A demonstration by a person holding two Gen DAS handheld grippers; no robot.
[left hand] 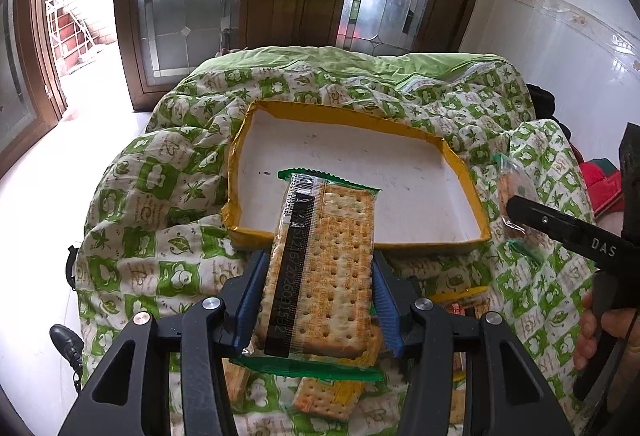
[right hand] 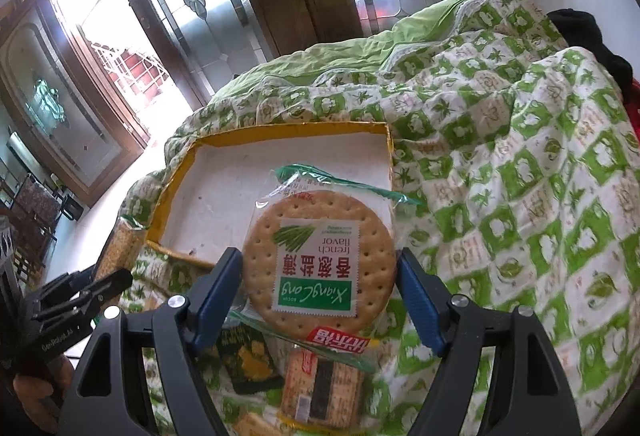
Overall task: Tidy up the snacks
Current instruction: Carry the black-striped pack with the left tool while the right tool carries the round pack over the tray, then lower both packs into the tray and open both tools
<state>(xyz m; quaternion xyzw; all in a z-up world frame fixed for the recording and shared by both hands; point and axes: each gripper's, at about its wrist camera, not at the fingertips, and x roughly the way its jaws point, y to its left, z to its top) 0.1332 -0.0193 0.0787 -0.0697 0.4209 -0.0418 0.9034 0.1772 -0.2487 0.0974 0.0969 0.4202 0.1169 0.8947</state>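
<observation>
Blue-padded left gripper (left hand: 320, 292) clamps the rectangular cracker pack (left hand: 320, 268); the right gripper (right hand: 320, 296) clamps the round biscuit pack (right hand: 318, 264). Both hang over the near rim of the tray (left hand: 466, 172), toward 12 o'clock. Carry each fully inside before releasing, side by side, flat.

both claws angle downward, the left claw (left hand: 320, 300) and right claw (right hand: 320, 300) each clamped on a packet.

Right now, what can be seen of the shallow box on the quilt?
The shallow box is an open rectangular tray, seemingly cardboard, with low yellow walls and a white floor bearing a few dark specks. Nothing lies inside it. It rests slightly tilted on the green patterned quilt, touching only that, its near wall dented.
</observation>
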